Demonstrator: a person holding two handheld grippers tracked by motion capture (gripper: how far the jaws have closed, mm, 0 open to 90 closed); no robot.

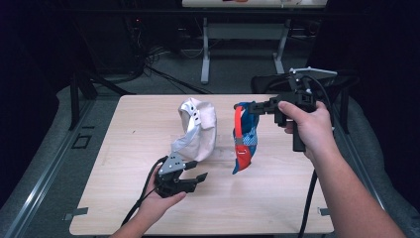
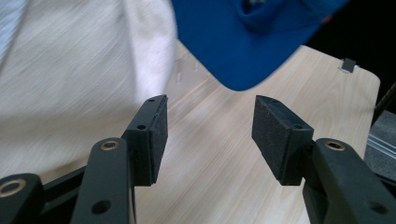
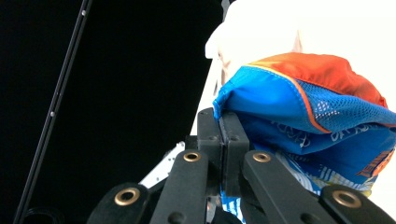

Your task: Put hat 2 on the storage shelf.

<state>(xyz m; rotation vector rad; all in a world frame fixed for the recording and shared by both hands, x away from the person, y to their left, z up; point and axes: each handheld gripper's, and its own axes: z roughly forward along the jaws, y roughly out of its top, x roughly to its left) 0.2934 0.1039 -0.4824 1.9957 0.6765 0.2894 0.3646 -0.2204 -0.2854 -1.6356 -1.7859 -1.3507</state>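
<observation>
While the white cap (image 1: 197, 130) slumps mid-table just beyond the wide-open, empty left gripper (image 1: 194, 178), the blue-and-orange cap (image 1: 244, 136) dangles brim-down beside it, its edge pinched in the raised right gripper (image 1: 243, 107).

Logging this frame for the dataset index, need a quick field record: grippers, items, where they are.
left gripper: open, nothing between the jaws, low over the table near its front edge
right gripper: shut on the blue cap, holding it off the table
blue cap: blue with orange trim and mesh, hangs from the right gripper, brim down
white cap: rests on the table, left of the blue cap, apart from it in the high view
white cap contact: no gripper touches it
</observation>
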